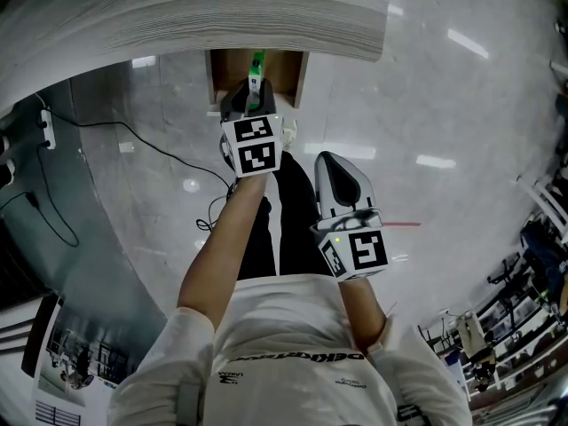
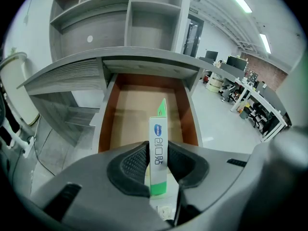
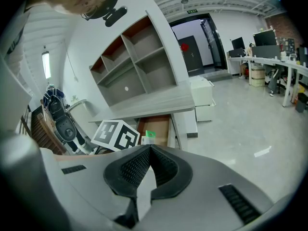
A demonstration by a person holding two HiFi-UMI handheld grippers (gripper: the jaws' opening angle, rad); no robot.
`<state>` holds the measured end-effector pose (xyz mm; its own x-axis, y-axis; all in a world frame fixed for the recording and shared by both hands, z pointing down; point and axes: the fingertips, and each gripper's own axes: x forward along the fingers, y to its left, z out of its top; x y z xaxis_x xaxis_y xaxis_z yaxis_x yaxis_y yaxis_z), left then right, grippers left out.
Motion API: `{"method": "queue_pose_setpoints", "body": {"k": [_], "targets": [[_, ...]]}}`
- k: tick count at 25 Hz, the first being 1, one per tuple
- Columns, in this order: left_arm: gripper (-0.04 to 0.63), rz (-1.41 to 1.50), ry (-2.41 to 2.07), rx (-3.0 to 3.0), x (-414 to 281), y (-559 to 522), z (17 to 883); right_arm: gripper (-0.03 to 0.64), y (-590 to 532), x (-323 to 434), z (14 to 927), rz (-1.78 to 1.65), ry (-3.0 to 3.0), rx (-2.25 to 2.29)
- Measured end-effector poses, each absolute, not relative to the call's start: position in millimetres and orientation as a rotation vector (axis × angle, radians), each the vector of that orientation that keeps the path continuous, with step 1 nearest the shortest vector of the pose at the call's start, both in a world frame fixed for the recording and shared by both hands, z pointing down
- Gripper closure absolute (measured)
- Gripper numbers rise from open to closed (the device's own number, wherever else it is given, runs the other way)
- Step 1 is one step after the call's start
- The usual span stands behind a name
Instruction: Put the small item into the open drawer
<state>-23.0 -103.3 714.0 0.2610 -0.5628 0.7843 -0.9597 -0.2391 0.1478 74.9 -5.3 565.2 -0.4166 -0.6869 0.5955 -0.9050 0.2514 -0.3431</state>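
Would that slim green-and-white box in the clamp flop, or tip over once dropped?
Probably stiff: the slim box juts straight out of the left gripper without sagging. Likely light: thin carton. Stood on end in the drawer, it'd probably topple.

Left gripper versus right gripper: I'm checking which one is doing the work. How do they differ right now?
The left gripper is clamped on a slim white-and-green box; the right gripper is closed on nothing. The left gripper reaches out over the open drawer; the right gripper hangs back near the person's torso. Both carry a marker cube.
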Motion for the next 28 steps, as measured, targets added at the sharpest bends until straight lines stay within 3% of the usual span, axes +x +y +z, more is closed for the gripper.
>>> {"method": "queue_pose_setpoints", "body": {"k": [28], "targets": [[0.448,0.790,-1.417,1.922,-25,-95,692,0.586,5,79,548,0.965,-2.235,1.498]]}}
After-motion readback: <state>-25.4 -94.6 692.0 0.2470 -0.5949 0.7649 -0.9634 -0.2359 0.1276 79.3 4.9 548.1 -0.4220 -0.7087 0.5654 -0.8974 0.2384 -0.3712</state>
